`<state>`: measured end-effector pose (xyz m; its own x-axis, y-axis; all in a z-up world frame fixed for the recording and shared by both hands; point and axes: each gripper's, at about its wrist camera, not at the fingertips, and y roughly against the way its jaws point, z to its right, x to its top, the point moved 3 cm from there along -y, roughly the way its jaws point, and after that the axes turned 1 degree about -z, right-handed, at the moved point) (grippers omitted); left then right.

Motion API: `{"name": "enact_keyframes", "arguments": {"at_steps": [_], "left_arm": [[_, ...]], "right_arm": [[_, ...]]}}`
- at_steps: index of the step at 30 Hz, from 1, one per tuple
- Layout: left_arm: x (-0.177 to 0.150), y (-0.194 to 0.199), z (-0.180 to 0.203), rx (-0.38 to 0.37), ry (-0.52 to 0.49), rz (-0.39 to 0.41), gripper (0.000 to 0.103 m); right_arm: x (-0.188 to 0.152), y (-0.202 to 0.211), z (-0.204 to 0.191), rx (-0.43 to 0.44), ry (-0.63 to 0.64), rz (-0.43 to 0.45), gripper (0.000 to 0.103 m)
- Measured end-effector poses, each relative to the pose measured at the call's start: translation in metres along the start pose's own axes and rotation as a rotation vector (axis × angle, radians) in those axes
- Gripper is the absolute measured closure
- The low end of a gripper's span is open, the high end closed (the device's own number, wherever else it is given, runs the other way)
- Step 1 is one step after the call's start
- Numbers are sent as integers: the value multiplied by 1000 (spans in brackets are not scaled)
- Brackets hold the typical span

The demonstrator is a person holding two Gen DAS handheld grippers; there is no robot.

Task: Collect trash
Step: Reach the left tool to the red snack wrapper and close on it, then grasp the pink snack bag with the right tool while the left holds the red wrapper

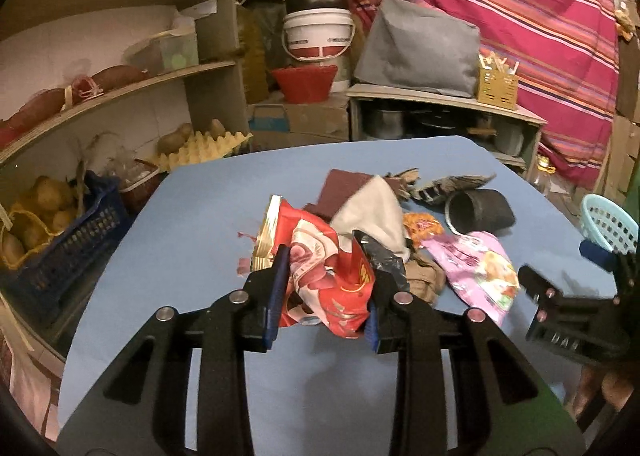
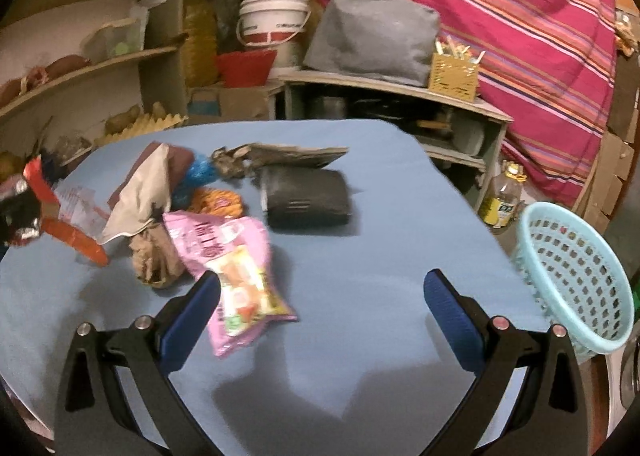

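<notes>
A: Where's the red wrapper (image 1: 324, 276)?
B: Pinched in the left claw (image 1: 323, 296), above the blue table (image 1: 168, 256); its long axis slants up and away to the left.
A: The right claw (image 2: 320, 316)?
B: Spread wide, empty, beside the pink packet (image 2: 236, 276), which lies lengthwise toward it. Basket (image 2: 576, 280) sits at the table's right edge.

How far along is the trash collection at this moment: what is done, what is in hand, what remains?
Done: nothing that shows; the visible part of the light blue basket looks empty.
In hand: the left gripper is shut on a red snack wrapper. The right gripper is open, near the pink packet.
Left: the pink packet, an orange wrapper, the beige cloth, a black cup on its side and torn cardboard on the blue table.
</notes>
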<state>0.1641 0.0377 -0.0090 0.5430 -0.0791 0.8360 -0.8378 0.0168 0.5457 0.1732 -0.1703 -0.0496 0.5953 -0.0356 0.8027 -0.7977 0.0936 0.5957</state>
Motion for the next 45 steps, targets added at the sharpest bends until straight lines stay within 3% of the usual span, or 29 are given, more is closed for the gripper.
{"name": "enact_keyframes", "arguments": {"at_steps": [10, 12, 15, 23, 27, 33, 45], "left_arm": [[5, -12, -26, 19, 65, -22, 72], [4, -13, -31, 24, 73, -28, 72], [2, -14, -35, 28, 83, -33, 72], [1, -12, -38, 35, 89, -31, 72], [1, -12, -37, 37, 89, -30, 72], [1, -11, -35, 43, 79, -25, 72], [6, -2, -12, 34, 68, -7, 72]], "right_arm": [[-6, -34, -30, 24, 60, -123, 6], [-7, -35, -34, 26, 79, -138, 24], [-9, -40, -36, 52, 88, -169, 40], [-11, -36, -36, 102, 94, -164, 66], [-8, -29, -32, 124, 84, -143, 84], [-4, -23, -26, 147, 88, -123, 95], [9, -2, 10, 158, 43, -46, 97]]}}
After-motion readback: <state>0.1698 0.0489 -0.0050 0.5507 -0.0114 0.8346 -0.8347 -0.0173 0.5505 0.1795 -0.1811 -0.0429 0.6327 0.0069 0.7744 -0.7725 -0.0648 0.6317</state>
